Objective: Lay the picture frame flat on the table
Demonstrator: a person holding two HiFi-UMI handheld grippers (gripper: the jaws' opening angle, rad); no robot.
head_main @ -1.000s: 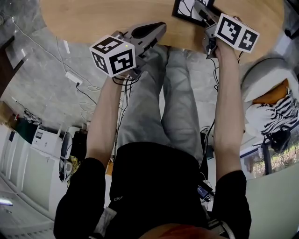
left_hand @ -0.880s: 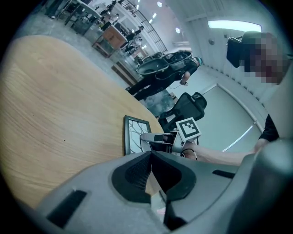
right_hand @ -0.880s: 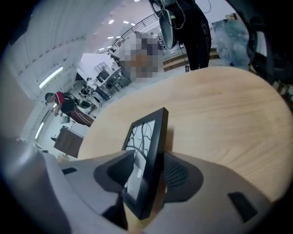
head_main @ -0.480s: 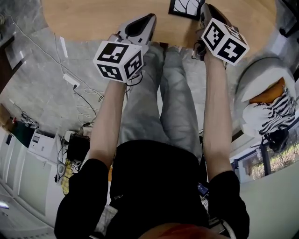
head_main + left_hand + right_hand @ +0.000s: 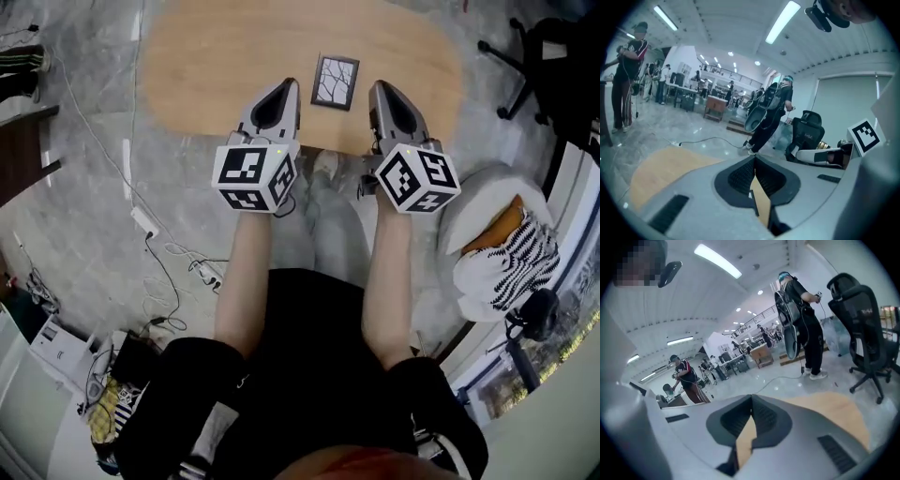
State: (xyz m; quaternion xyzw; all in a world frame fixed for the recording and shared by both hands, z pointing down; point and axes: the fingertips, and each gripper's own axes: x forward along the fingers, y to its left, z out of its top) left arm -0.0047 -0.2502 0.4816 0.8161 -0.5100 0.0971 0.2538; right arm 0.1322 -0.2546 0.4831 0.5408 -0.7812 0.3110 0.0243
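The frame (image 5: 336,82) was judged already laid flat on the bench (image 5: 216,56), flanked by the left claw (image 5: 285,84) and right claw (image 5: 377,87), both closed and empty.

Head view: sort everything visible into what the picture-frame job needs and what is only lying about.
Job:
- picture frame, apparently flat on the wooden table
- left gripper, shut, empty
- right gripper, shut, empty

Lying about:
- power strip
- office chair
- striped cloth on a white seat
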